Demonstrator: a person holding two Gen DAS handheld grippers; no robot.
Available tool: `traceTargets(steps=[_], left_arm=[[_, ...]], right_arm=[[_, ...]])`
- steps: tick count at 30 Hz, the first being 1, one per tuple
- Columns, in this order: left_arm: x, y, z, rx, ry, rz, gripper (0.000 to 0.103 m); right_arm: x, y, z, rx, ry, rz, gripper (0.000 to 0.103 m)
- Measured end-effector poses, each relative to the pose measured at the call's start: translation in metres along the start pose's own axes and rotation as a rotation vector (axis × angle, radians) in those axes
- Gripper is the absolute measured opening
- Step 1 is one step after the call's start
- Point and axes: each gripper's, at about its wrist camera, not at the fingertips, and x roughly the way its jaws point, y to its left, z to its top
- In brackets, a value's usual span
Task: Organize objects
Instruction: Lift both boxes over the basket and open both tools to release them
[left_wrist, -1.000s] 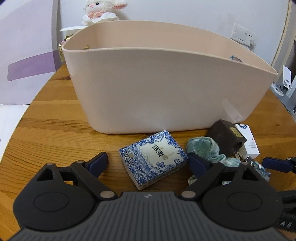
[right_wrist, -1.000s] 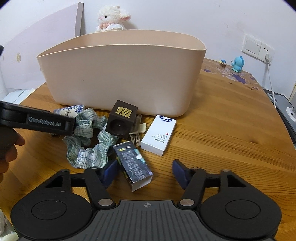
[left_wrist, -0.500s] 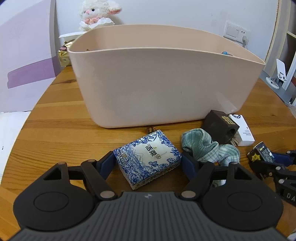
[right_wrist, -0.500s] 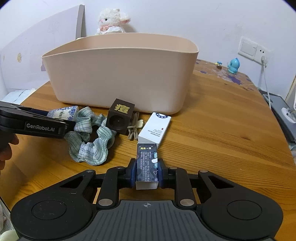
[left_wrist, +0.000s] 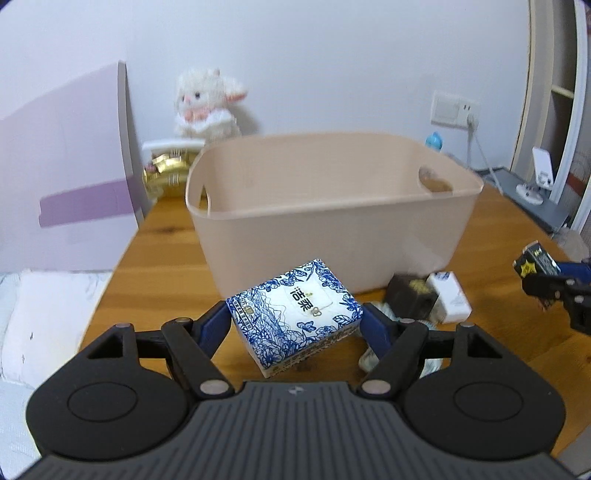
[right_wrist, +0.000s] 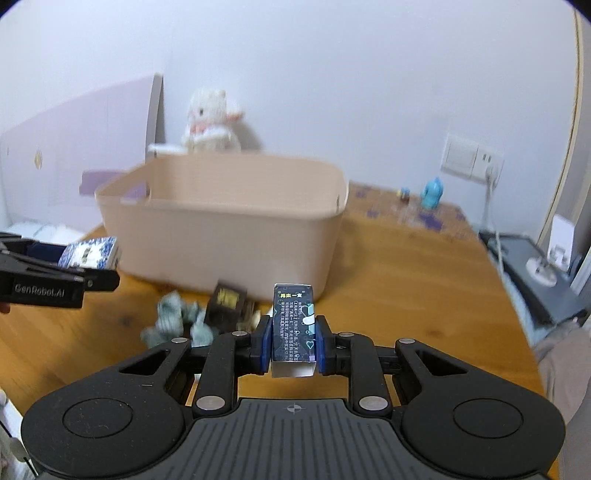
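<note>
Left gripper (left_wrist: 294, 325): jaws clamped on the two short ends of a blue-and-white tissue pack (left_wrist: 295, 317), which is held clear of the counter (left_wrist: 162, 236) and tilted slightly. Right gripper (right_wrist: 293, 341): jaws closed on the long sides of a small dark box (right_wrist: 293, 325), held upright with its white open end toward the camera; in the left wrist view the same box (left_wrist: 533, 260) appears at the right edge, raised above the counter surface. Directly beyond the grippers, lying on the counter: a green checked scrunchie (right_wrist: 173, 319), partly blurred; a dark brown cube (left_wrist: 412, 297) with a gold mark on top; and a white box (left_wrist: 448, 297) touching the cube on its right. All three lie near the front wall of the beige tub (left_wrist: 332, 240). The tub stands upright on the counter with handle cut-outs at both ends; its visible interior shows no contents. Beyond the tub, against the wall: a white plush toy (left_wrist: 208, 105) above a white tray holding gold-wrapped items (left_wrist: 166, 170). Further right at the wall: a small blue figurine (right_wrist: 432, 192) below a wall socket (right_wrist: 471, 157) with a cord plugged in.
</note>
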Motion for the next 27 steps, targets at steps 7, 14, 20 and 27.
traceTargets(steps=[7,14,20,27], left_arm=[[-0.016,-0.005,0.031,0.012,-0.085,-0.001,0.077],[0.0,-0.007,0.065,0.022,-0.119,0.013,0.077],[0.035,-0.011,0.085,0.029,-0.096,0.022,0.077],[0.086,-0.01,0.092,0.014,-0.012,0.033,0.077]], right_arm=[[-0.007,-0.006,0.038,-0.002,-0.106,0.004,0.021],[0.016,-0.005,0.068,-0.004,-0.149,0.019,0.021],[0.051,-0.002,0.084,-0.001,-0.136,0.029,0.021],[0.089,0.005,0.092,-0.015,-0.091,0.027,0.021]])
